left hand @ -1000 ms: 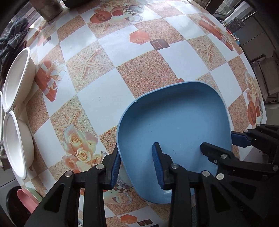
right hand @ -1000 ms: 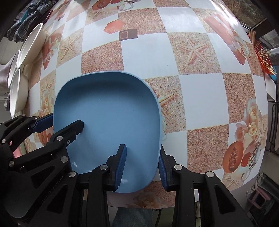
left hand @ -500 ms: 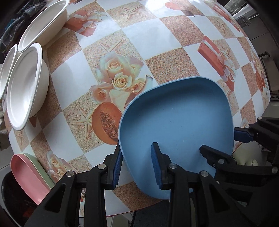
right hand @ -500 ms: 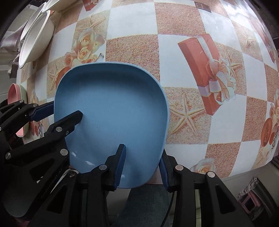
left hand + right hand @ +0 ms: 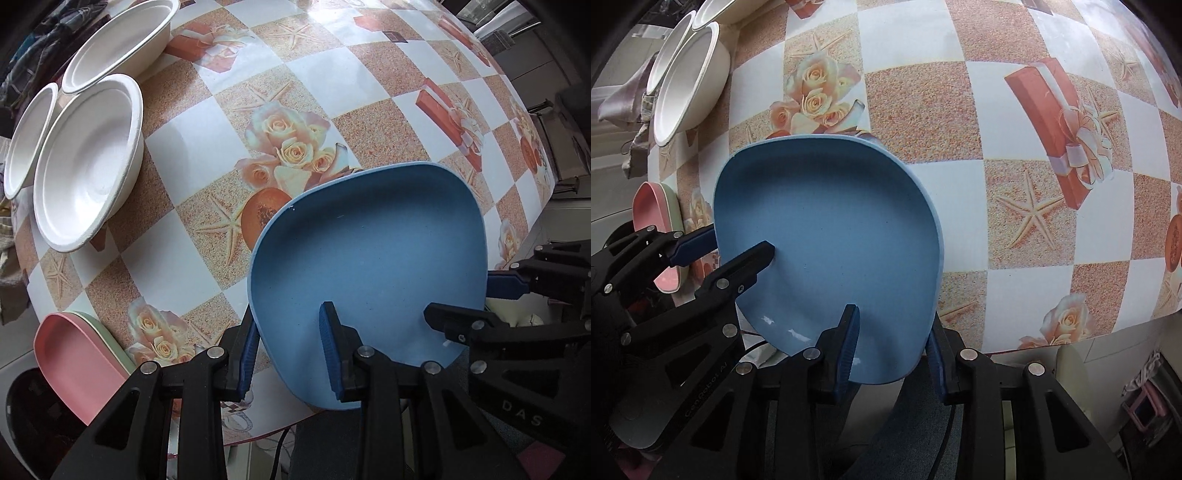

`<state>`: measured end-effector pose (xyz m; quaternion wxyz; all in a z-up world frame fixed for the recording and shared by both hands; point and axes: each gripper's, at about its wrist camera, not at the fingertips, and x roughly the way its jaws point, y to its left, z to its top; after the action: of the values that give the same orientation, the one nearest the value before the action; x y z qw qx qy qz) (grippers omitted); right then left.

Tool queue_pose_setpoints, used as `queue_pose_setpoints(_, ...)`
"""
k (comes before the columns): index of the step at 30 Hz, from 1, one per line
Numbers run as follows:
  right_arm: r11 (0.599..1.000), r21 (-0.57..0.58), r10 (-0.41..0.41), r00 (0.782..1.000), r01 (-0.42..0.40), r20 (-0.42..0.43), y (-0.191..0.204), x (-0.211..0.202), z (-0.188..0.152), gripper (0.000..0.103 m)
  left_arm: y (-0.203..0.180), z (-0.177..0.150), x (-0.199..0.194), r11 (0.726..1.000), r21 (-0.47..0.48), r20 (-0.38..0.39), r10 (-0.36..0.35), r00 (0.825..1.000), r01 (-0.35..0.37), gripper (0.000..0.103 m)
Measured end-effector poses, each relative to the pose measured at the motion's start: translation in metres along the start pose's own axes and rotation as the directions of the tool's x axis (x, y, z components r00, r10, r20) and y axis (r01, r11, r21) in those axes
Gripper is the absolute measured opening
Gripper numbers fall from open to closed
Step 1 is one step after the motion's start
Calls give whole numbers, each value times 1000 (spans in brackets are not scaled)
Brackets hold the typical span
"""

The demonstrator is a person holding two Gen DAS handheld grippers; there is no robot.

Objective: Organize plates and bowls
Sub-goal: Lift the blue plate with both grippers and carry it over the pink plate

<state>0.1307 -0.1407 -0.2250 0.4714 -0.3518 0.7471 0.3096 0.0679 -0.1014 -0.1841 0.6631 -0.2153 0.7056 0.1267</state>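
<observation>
Blue plate (image 5: 369,258) shifted toward tablecloth (image 5: 332,88) edge, white bowls (image 5: 88,158) nearer

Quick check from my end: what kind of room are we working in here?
Probably a home dining or kitchen area: a table under a printed cloth of roses and starfish, white bowls and a pink plate along its edge, and household clutter on the floor beyond.

plate (image 5: 369,258) over table (image 5: 332,74) edge, bowls (image 5: 88,162) far left
</observation>
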Motion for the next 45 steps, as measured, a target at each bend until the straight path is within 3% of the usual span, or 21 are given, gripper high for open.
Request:
queue_pose_setpoints(3,1000,-29,-10,1000,10,9,17,-3,0,38,30,13,-5,1000,-14,15,4,1000,-4,35)
queue_pose_setpoints(7,997,-67,-34,999,36,25,51,-5,5,38,43,2,-20,999,-34,31,12,999,-11,35)
queue_pose_setpoints(12,994,-86,-56,997,61,59,59,-8,-5,38,53,-7,-32,998,-61,63,4,998,0,35)
queue_pose_setpoints(23,989,-131,-53,990,71,132,107,-27,15,38,88,-44,-69,993,-111,152,47,987,-30,35)
queue_pose_setpoints(26,985,-150,-58,987,81,150,131,-35,12,38,98,-49,-72,991,-128,168,65,984,-43,35)
queue_pose_setpoints(32,974,-200,-71,982,106,176,146,-33,18,38,108,-33,-51,984,-173,201,77,977,-42,35)
queue_pose_setpoints(45,958,-252,-88,976,137,197,169,-40,19,38,125,-43,-60,974,-222,237,94,967,-40,35)
